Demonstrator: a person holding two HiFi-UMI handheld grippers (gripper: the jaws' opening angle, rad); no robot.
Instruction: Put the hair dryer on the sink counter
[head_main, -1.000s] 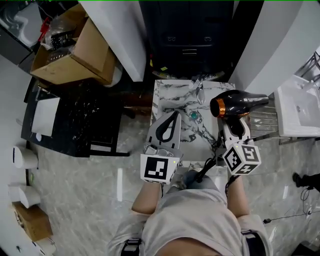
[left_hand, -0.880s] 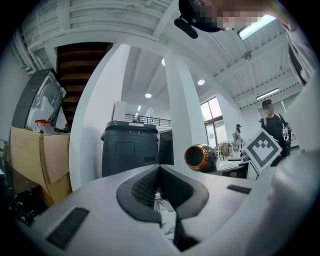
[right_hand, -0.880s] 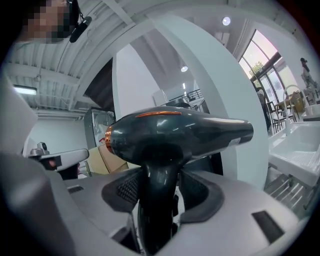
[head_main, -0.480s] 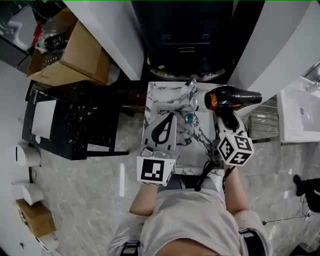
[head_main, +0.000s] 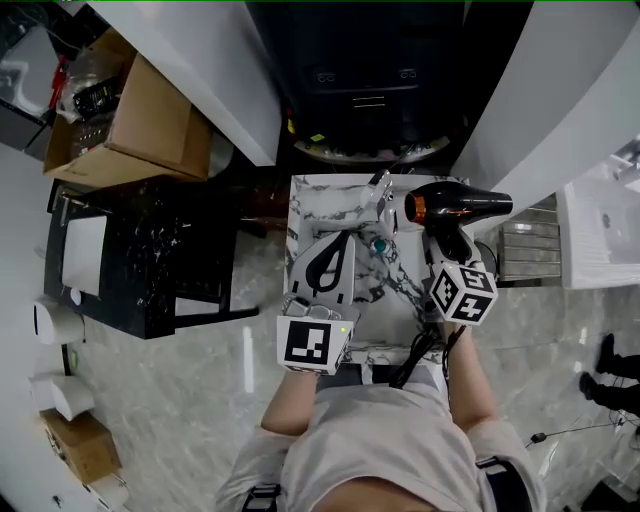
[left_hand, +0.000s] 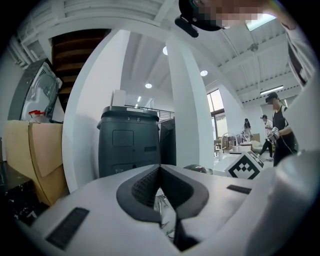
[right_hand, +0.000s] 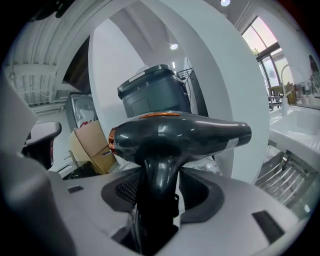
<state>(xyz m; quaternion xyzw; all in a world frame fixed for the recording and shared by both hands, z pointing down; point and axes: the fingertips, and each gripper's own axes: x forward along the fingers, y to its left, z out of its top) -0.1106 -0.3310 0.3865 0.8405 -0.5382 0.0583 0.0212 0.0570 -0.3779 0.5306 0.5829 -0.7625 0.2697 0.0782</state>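
Observation:
A dark grey hair dryer (head_main: 455, 207) with an orange ring is held by its handle in my right gripper (head_main: 447, 245), above the right side of the small marble sink counter (head_main: 310, 200). In the right gripper view the jaws clamp the handle of the hair dryer (right_hand: 175, 137), whose barrel lies crosswise, nozzle to the right. My left gripper (head_main: 335, 240) hovers over the counter's left part with its jaws closed together and nothing between them; in the left gripper view its fingertips (left_hand: 160, 172) meet. A chrome faucet (head_main: 382, 185) stands at the counter's back.
A dark bin (head_main: 370, 75) stands behind the counter between white pillars (head_main: 215, 70). A cardboard box (head_main: 125, 110) and a black table (head_main: 150, 250) lie left. A metal rack (head_main: 525, 250) and a white basin (head_main: 600, 230) are right. The dryer's cord (head_main: 415, 350) hangs near my body.
The right gripper has carried the hair dryer slightly left and toward the counter's back. The left gripper has stayed shut over the counter. The view has shifted a little.

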